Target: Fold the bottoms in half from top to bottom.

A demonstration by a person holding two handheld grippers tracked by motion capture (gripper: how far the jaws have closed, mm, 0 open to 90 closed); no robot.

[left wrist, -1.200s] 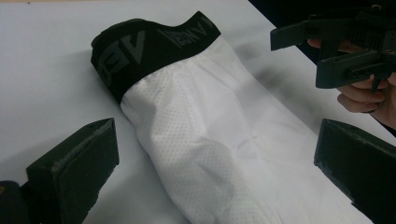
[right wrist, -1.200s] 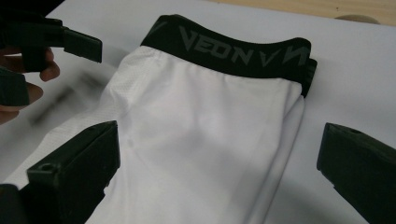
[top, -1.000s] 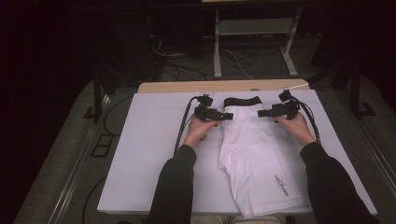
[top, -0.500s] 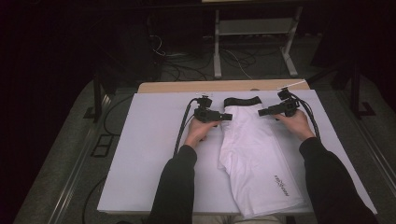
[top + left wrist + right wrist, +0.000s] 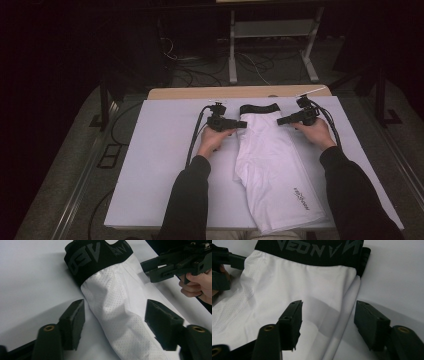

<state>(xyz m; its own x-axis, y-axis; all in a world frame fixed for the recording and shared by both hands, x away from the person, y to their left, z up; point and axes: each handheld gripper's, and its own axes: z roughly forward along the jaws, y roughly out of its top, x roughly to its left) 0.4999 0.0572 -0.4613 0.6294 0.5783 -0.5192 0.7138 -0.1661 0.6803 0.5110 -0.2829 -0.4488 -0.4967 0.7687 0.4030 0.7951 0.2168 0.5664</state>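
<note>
White table (image 5: 150, 165) bears folded white perforated shorts (image 5: 272, 165) with black waistband (image 5: 257, 108)

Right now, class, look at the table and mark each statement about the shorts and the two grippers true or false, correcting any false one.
1. The white shorts have a black waistband. True.
2. The left gripper lies at the hem. False: it is near the waistband.
3. The shorts lie on a white table cover. True.
4. The right gripper holds a red cup. False: its jaws straddle the shorts' edge, not yet pressing.
</note>
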